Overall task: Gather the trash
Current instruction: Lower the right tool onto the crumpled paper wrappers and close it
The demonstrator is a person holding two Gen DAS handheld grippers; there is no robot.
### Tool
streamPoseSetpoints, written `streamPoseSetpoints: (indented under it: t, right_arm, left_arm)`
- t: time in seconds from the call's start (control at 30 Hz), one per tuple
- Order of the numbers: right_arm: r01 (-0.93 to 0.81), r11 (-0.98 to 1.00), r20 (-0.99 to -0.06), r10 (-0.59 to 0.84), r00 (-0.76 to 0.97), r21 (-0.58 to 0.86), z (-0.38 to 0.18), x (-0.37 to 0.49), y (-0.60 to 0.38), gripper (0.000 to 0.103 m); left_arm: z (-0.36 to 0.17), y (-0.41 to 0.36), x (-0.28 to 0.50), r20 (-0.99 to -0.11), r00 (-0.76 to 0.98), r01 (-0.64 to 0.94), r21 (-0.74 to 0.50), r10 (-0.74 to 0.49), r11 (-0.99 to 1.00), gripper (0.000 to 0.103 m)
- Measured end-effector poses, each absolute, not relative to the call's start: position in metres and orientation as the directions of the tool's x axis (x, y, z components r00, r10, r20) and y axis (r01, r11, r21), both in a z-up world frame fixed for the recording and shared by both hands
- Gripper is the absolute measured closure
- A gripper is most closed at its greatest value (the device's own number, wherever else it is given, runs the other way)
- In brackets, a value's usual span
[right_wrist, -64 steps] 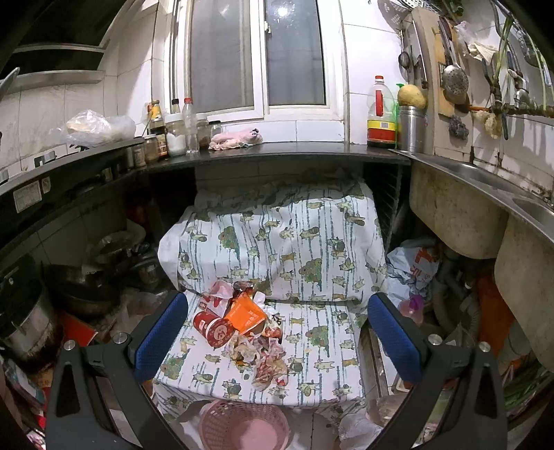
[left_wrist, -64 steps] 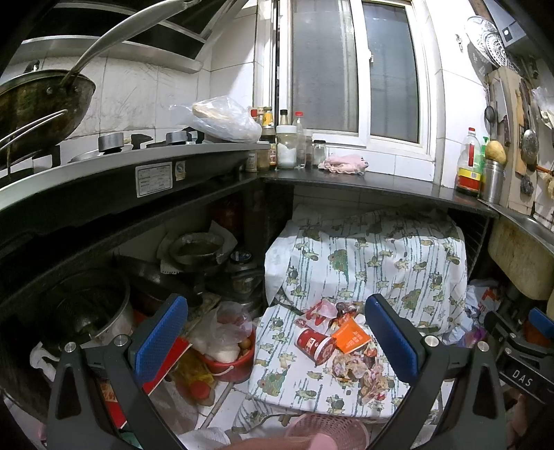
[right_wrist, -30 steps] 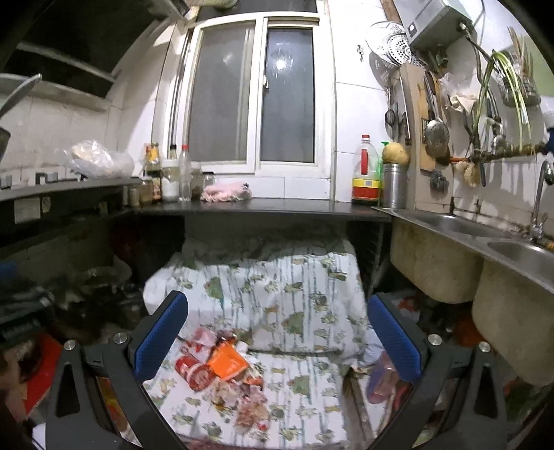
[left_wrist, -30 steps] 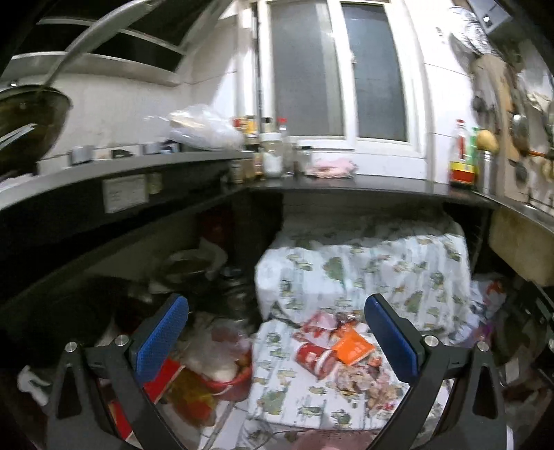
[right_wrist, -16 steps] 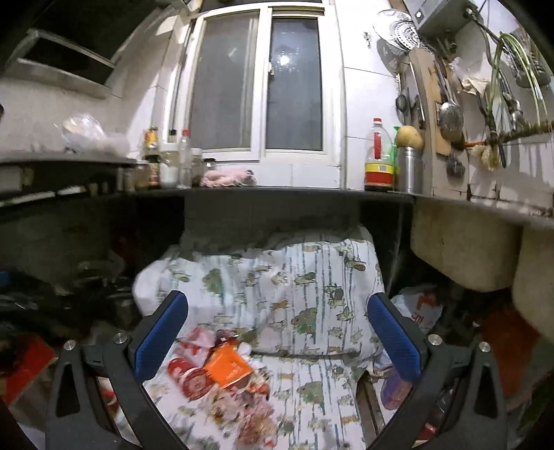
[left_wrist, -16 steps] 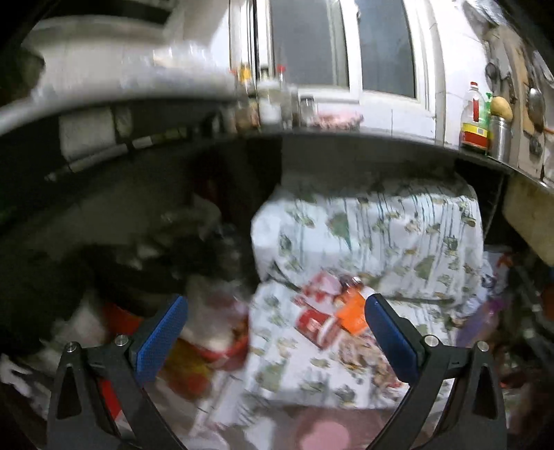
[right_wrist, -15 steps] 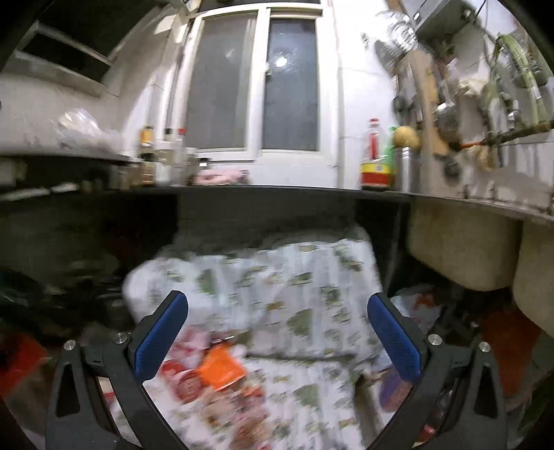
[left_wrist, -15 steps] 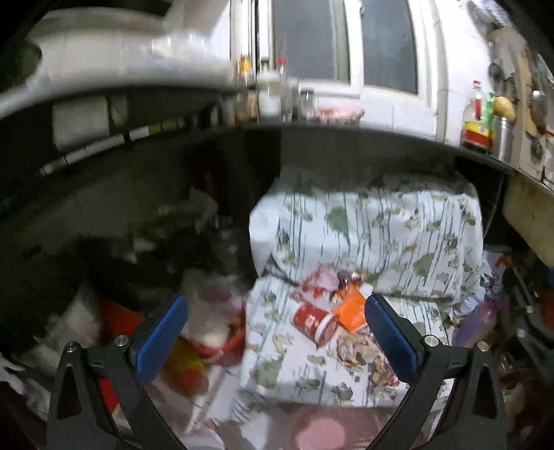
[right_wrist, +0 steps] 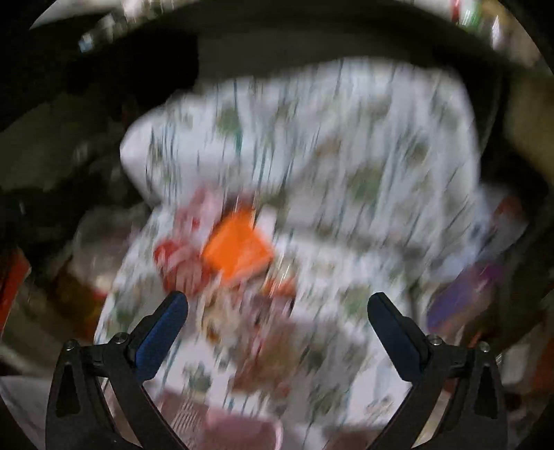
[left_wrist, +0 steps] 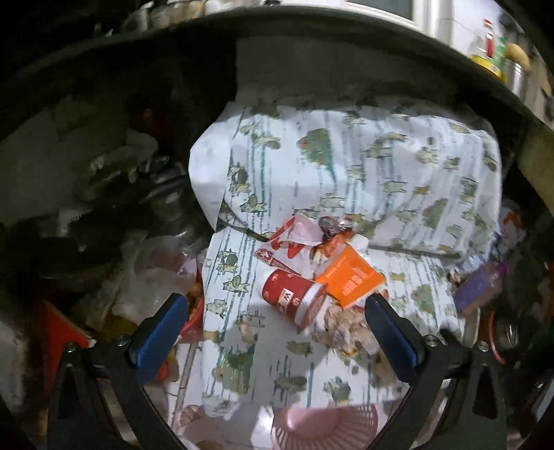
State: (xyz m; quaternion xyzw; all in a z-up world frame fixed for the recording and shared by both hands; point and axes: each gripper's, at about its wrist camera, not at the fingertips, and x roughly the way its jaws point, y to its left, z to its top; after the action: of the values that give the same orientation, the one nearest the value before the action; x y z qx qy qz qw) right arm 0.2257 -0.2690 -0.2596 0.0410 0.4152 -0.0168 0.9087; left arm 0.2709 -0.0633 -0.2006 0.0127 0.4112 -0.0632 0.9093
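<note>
Under a dark kitchen counter (left_wrist: 346, 31), a white cloth printed with green animals (left_wrist: 363, 166) was draped over a low surface and ran down toward the floor. On the flat part of that cloth lay the trash, heaped in one small pile.

At its middle a red paper cup (left_wrist: 294, 297) lay on its side, rim toward the camera. An orange packet (left_wrist: 349, 278) touched the cup on the right, and a red-and-white wrapper (left_wrist: 294, 239) sat just behind both. Crumpled scraps and food bits (left_wrist: 346, 325) spread out in front of the packet. A pink slotted basket (left_wrist: 329, 429) stood at the near edge of the cloth, apart from the pile.

The left gripper (left_wrist: 273, 332) hung above the cloth with its blue-padded fingers (left_wrist: 161, 335) spread wide, nothing between them; the cup sat just ahead of the gap. The right gripper (right_wrist: 277, 332) was likewise wide apart and empty. Its view was badly smeared, though the orange packet (right_wrist: 239, 249) and a red blur of the cup (right_wrist: 173, 259) could be made out ahead of it on the cloth (right_wrist: 346, 155).

To the left of the cloth were clear plastic bags (left_wrist: 152, 273) and dark pots (left_wrist: 166, 200), too dim to tell more. A purple bottle (left_wrist: 477, 287) lay off the cloth's right side. Bottles (left_wrist: 491, 52) stood on the counter at far right.
</note>
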Motion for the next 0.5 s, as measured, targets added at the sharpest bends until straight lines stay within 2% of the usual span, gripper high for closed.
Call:
streamPoseSetpoints:
  t: [0.1, 0.2, 0.23, 0.3, 0.4, 0.47, 0.5]
  right_arm:
    - [0.058, 0.991, -0.866, 0.075, 0.495, 0.119, -0.311, 0.247, -0.271, 0.001]
    - [0.023, 0.99, -0.905, 0.116, 0.41, 0.137, -0.342, 0.258, -0.266, 0.003]
    - [0.02, 0.991, -0.914, 0.112, 0.39, 0.13, -0.351, 0.26, -0.264, 0.003]
    - [0.034, 0.994, -0.935, 0.09, 0.344, 0.108, -0.367, 0.262, -0.265, 0.008]
    - [0.055, 0.994, -0.955, 0.078, 0.287, 0.097, -0.384, 0.263, -0.269, 0.021]
    - [0.074, 0.992, -0.961, 0.078, 0.266, 0.101, -0.39, 0.263, -0.273, 0.04]
    - [0.083, 0.991, -0.962, 0.083, 0.259, 0.108, -0.391, 0.264, -0.275, 0.046]
  left_arm:
    - [-0.225, -0.053, 0.289, -0.76, 0.639, 0.117, -0.05, -0.114, 0.992, 0.0]
    - [-0.243, -0.045, 0.311, -0.738, 0.673, 0.046, 0.107, 0.048, 0.993, 0.007]
    - [-0.248, -0.043, 0.317, -0.739, 0.67, 0.048, 0.127, 0.062, 0.991, 0.007]
    - [-0.261, -0.036, 0.333, -0.774, 0.632, 0.067, 0.091, 0.028, 0.994, 0.006]
    - [-0.292, -0.025, 0.353, -0.868, 0.496, 0.058, 0.019, -0.012, 0.998, 0.006]
    - [-0.315, -0.018, 0.362, -0.913, 0.406, 0.052, -0.023, -0.042, 0.998, 0.006]
    - [-0.328, -0.013, 0.366, -0.926, 0.374, 0.04, -0.044, -0.056, 0.998, 0.006]
